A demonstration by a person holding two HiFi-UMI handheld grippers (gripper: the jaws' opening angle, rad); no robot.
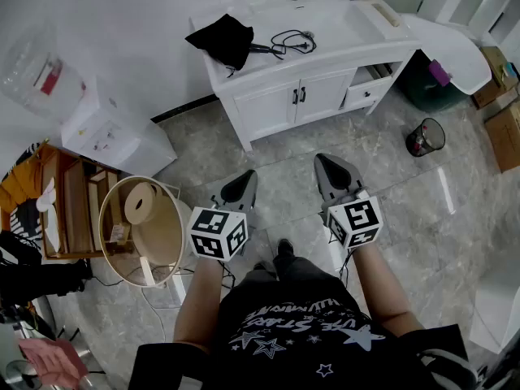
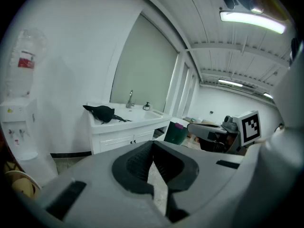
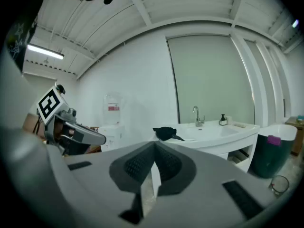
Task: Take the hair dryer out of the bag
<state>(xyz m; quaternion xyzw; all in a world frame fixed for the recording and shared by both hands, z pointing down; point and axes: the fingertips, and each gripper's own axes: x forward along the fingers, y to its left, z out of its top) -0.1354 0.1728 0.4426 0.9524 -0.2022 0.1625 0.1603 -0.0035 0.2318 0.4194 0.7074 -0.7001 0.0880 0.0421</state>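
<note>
A black bag [image 1: 223, 39] lies on the left end of the white vanity counter [image 1: 341, 47], with a black cord [image 1: 292, 42] trailing out of it toward the basin. The same black bag [image 2: 101, 112] shows far ahead in the left gripper view, and the black bag [image 3: 165, 132] shows in the right gripper view too. The hair dryer itself is hidden. My left gripper [image 1: 242, 187] and right gripper [image 1: 335, 169] hover side by side over the floor, well short of the vanity, both shut and empty.
A water dispenser [image 1: 106, 128] with its bottle stands left of the vanity. A round bin [image 1: 146, 230] and a wooden shelf [image 1: 69, 210] sit at the left. A mesh wastebasket [image 1: 426, 137] and a green bin [image 1: 431, 80] stand to the right.
</note>
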